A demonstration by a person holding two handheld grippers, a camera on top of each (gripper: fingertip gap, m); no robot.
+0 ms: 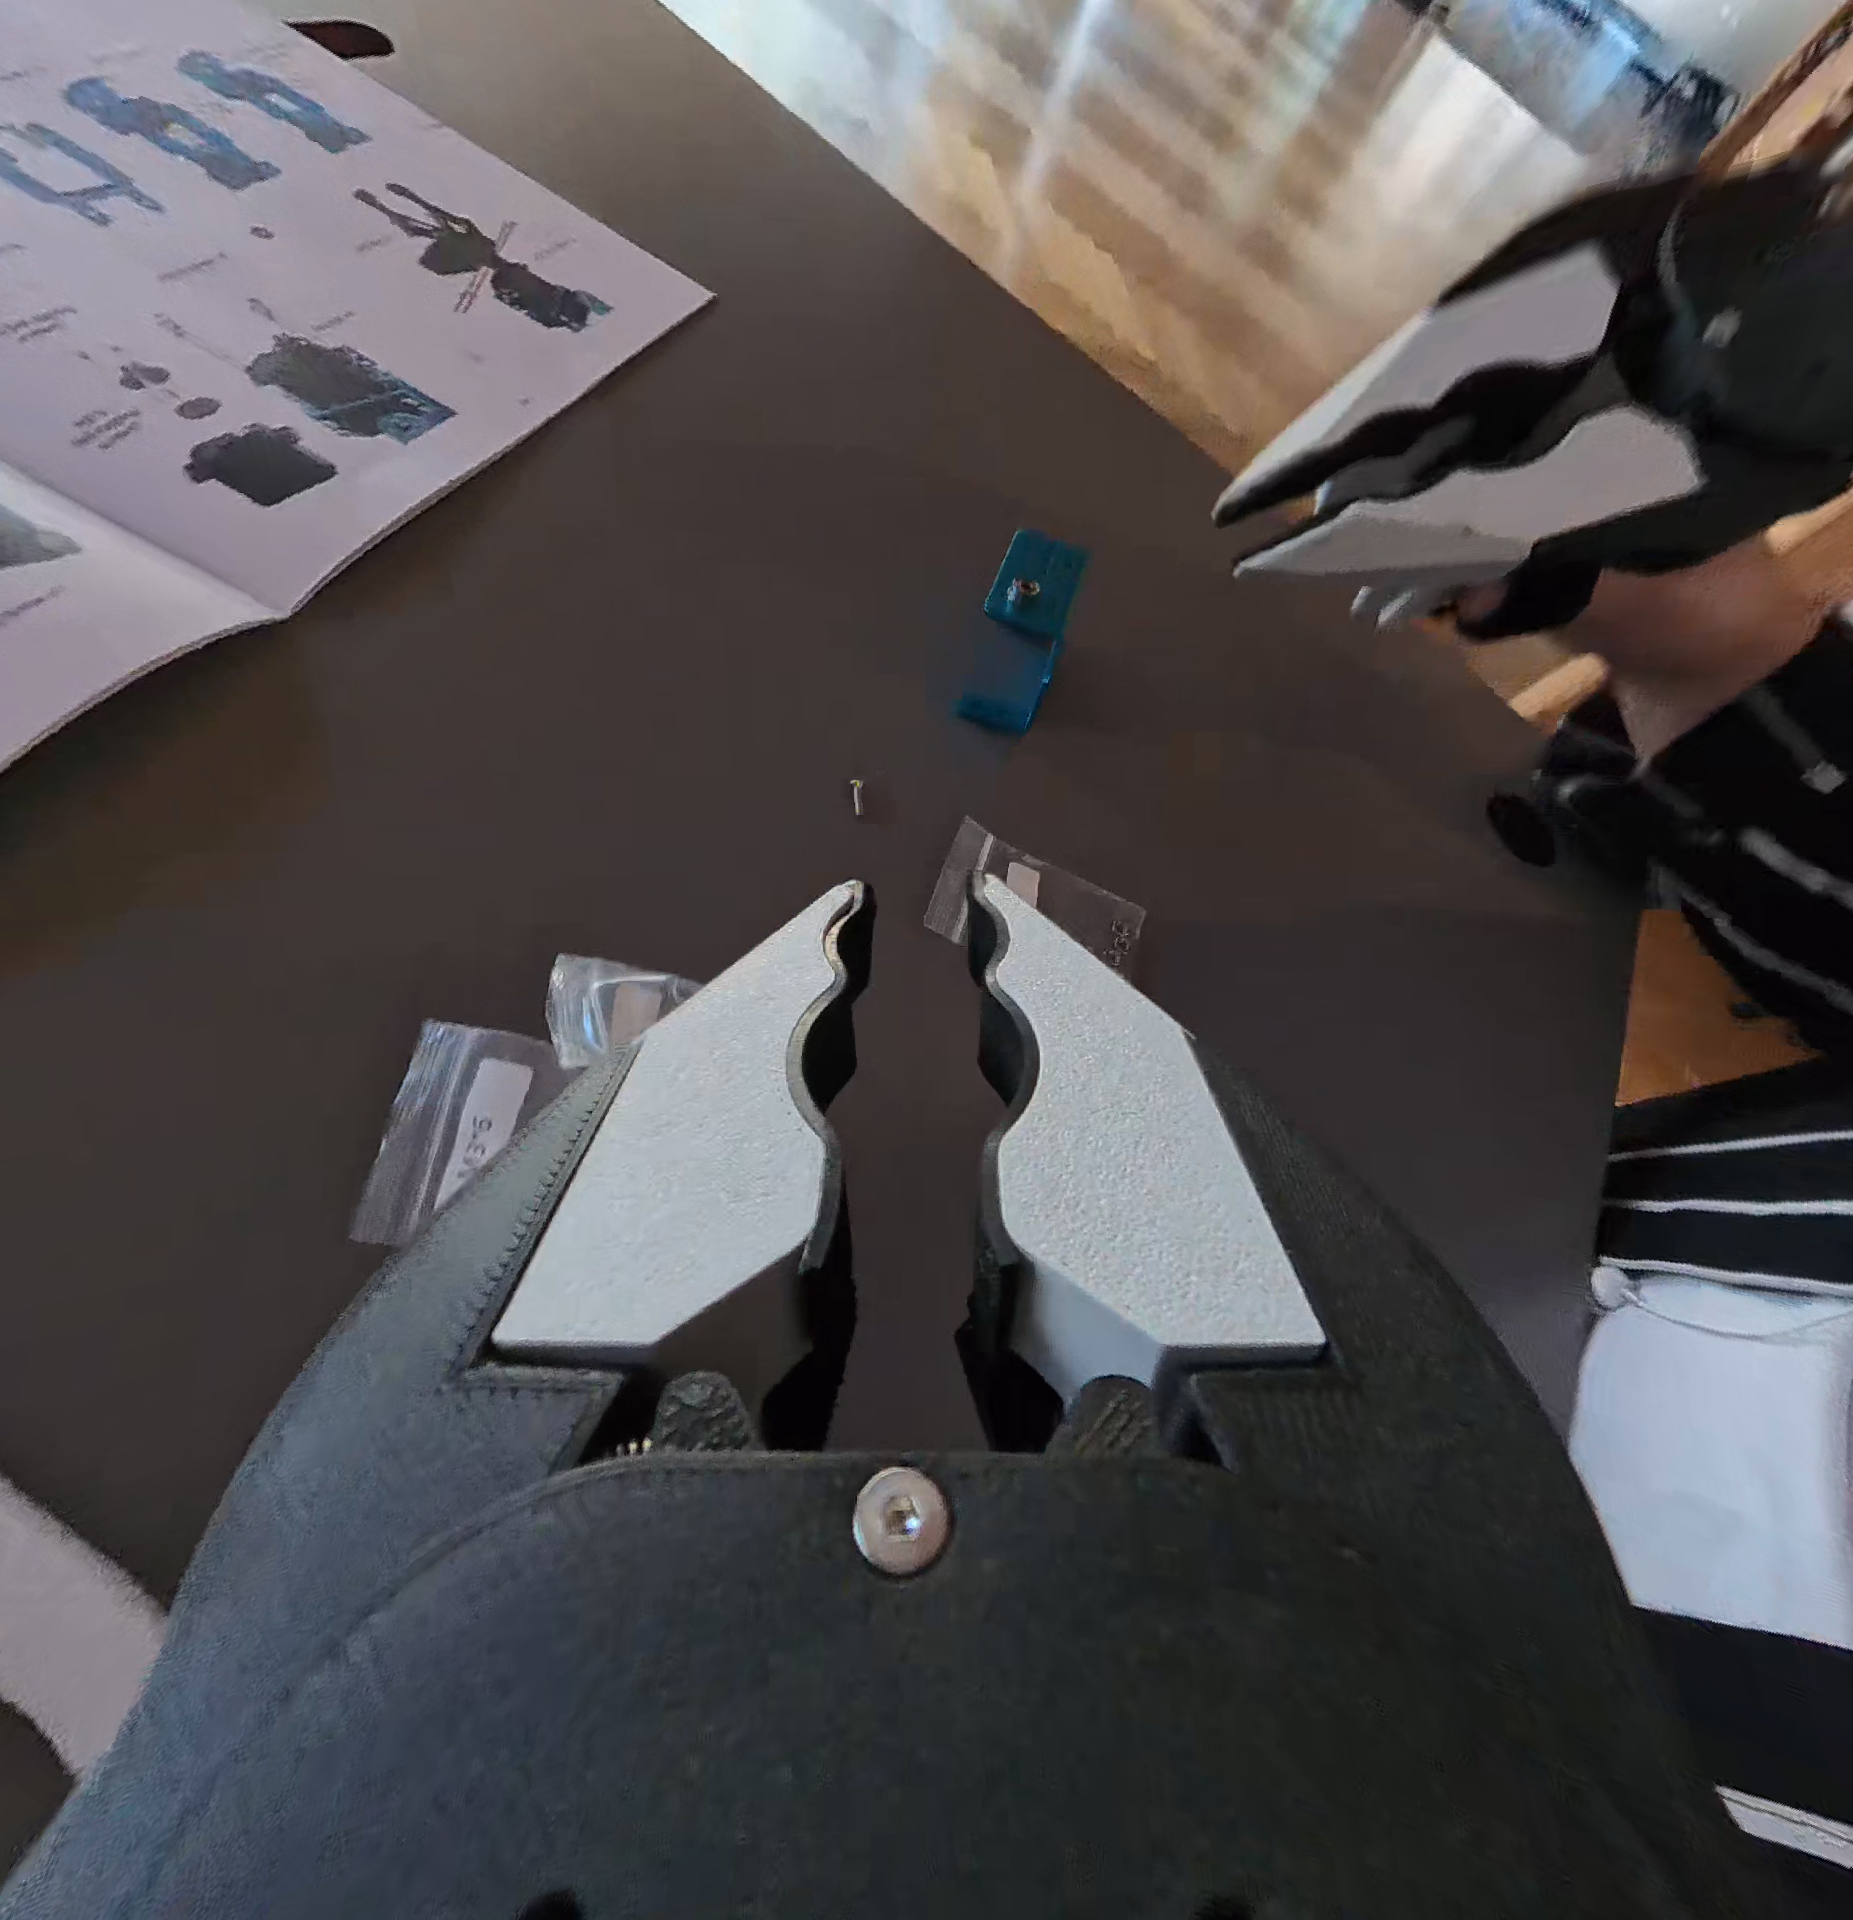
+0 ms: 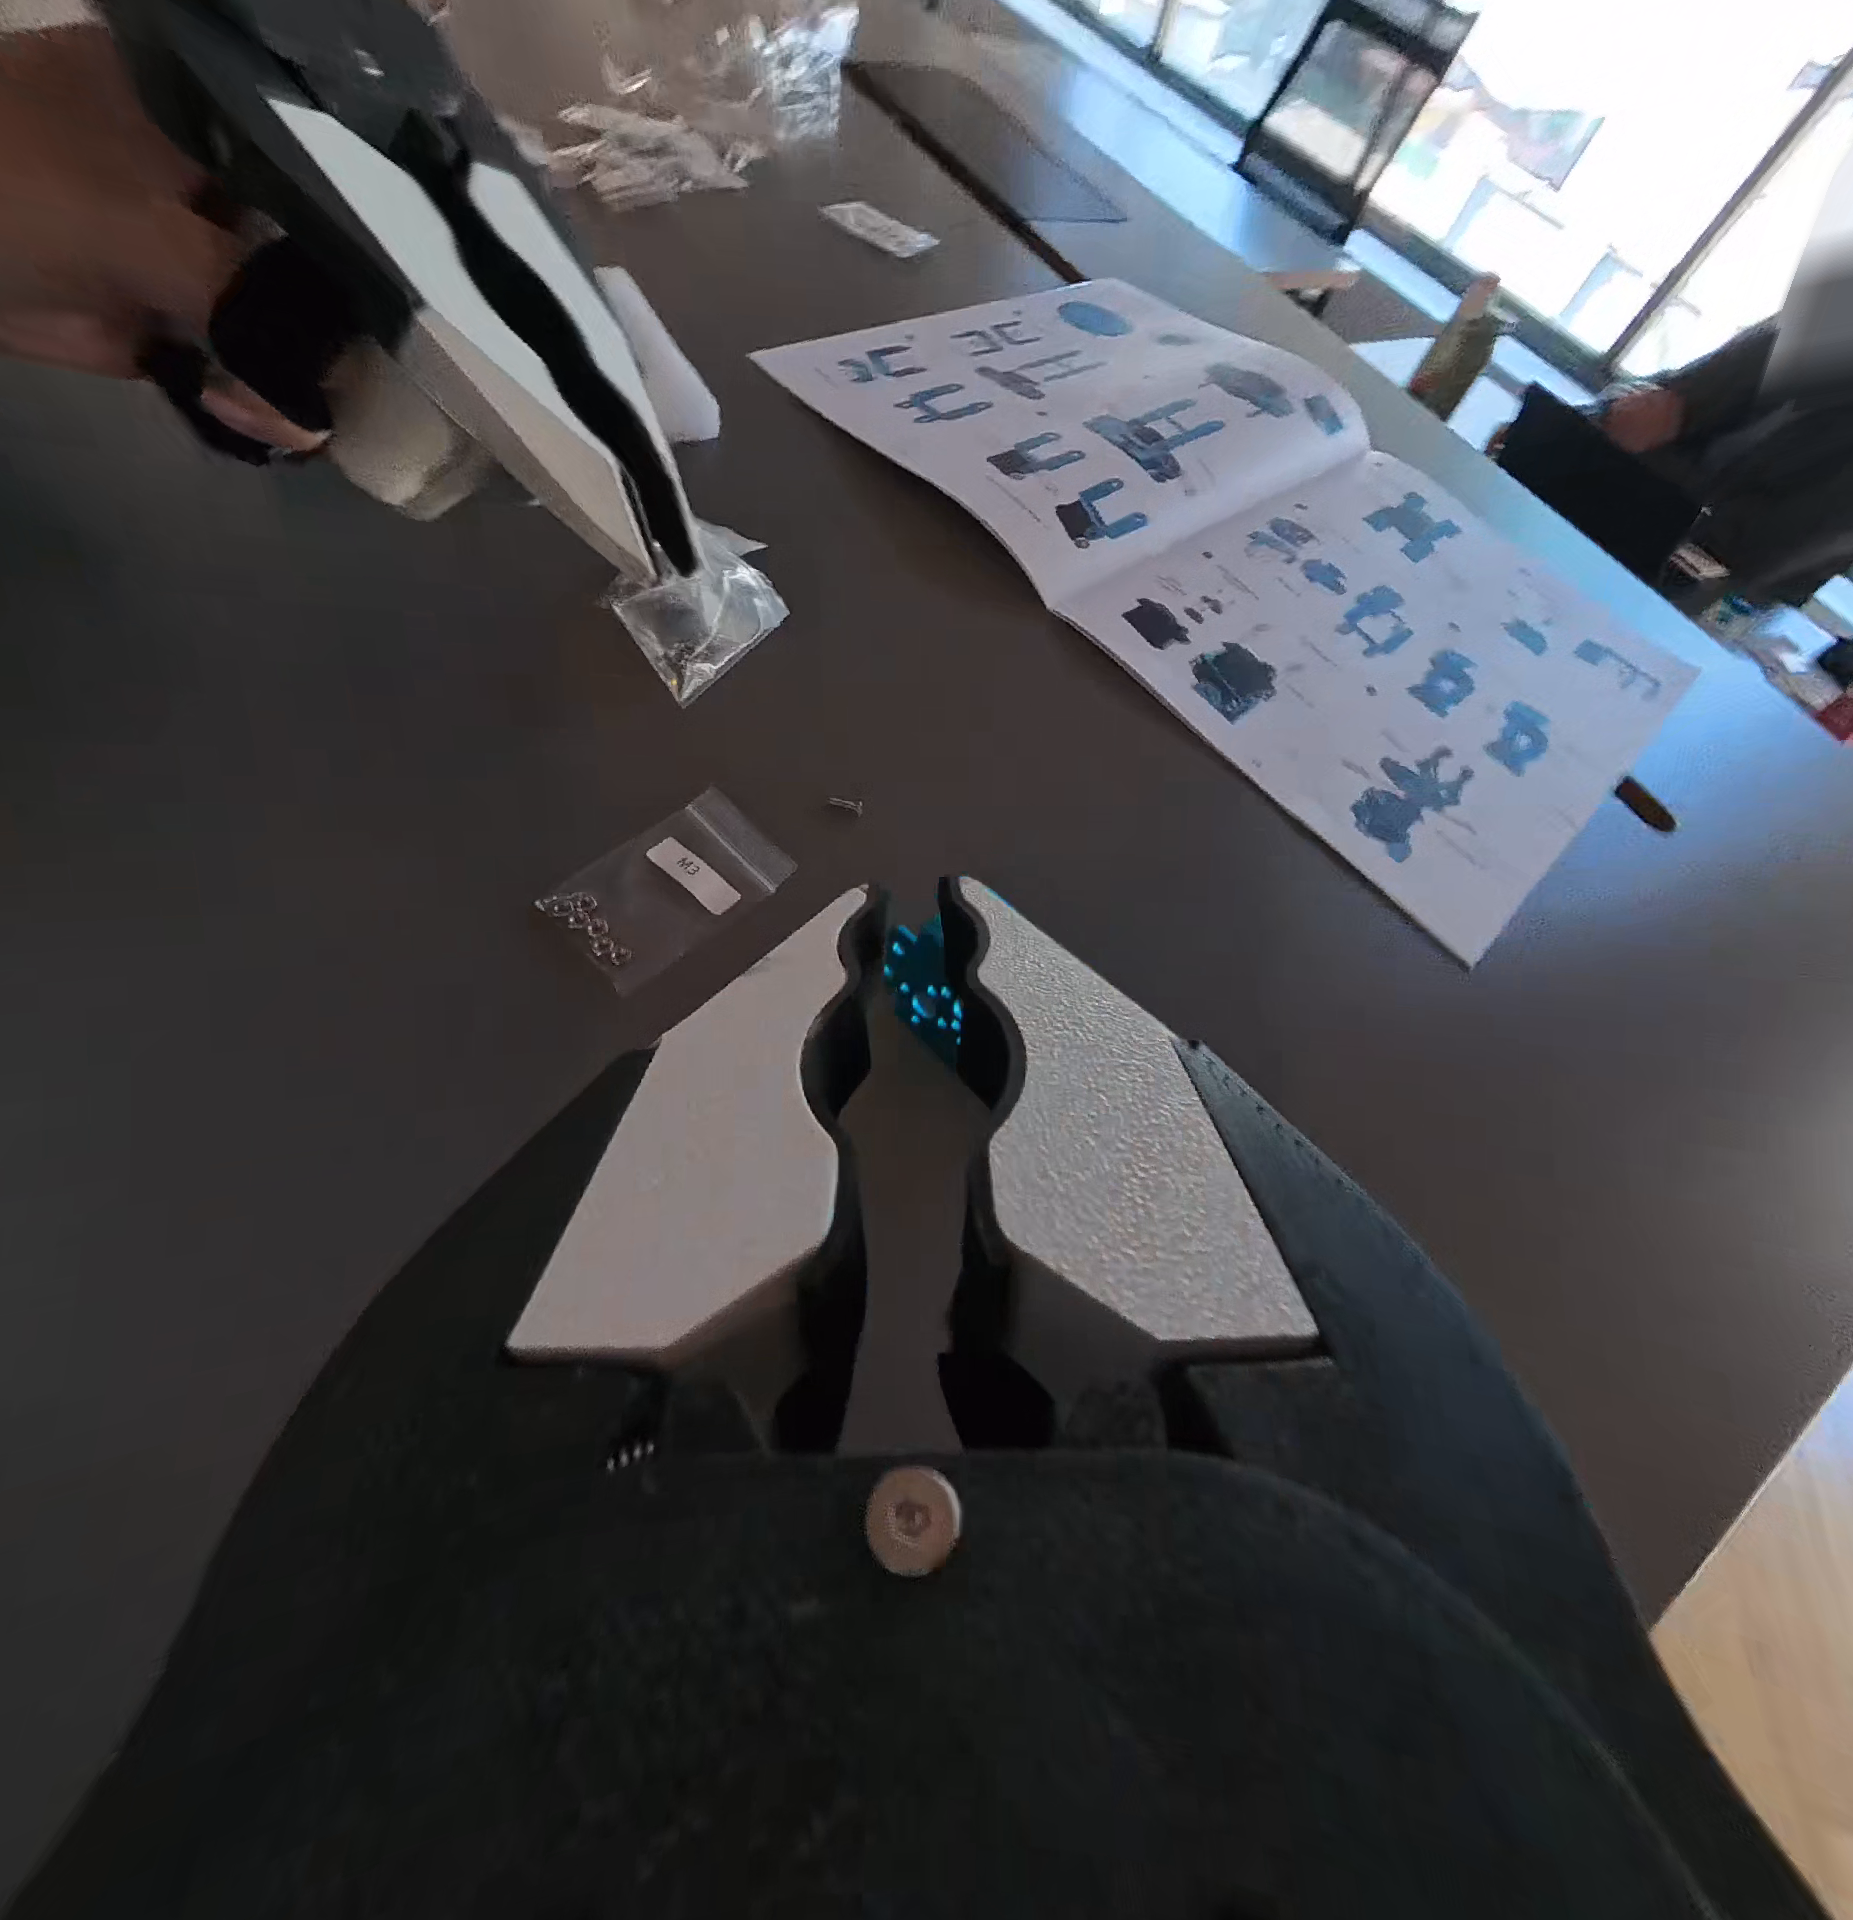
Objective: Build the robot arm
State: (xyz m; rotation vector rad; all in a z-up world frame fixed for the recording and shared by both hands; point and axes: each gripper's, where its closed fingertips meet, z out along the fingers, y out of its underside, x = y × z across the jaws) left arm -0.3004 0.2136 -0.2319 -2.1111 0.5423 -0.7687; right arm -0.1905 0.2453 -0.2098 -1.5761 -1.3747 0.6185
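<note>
Dark counter [image 1: 589, 644] fills both views; its far edge runs diagonally at upper right in the left wrist view, with wood floor [image 1: 1161, 208] beyond, and the right wrist view shows an edge at lower right. Open booklet [image 2: 1265, 540] lies flat near the counter's far side, well apart from both grippers, with a broad bare strip of counter between it and the small parts. Left gripper [image 1: 917, 899] hangs low over the counter, fingers slightly apart with nothing between them; in the right wrist view its tips sit at a clear bag [image 2: 704, 613], contact unclear. Right gripper [image 2: 911, 894] is off the counter in the air near the far edge; its fingers stand slightly apart too, and the blue bracket [image 1: 1021, 634] seen through the gap in the right wrist view actually sits alone on the counter below, not gripped. Labelled zip bag [image 2: 673, 894] of small hardware lies just left of the right fingers; in the left wrist view it is partly under the left gripper's right fingertip. Two more clear bags [image 1: 465, 1112] lie beside the left finger. Single loose screw [image 1: 856, 795] sits on bare counter just ahead of the left fingertips, between zip bag and bracket.
</note>
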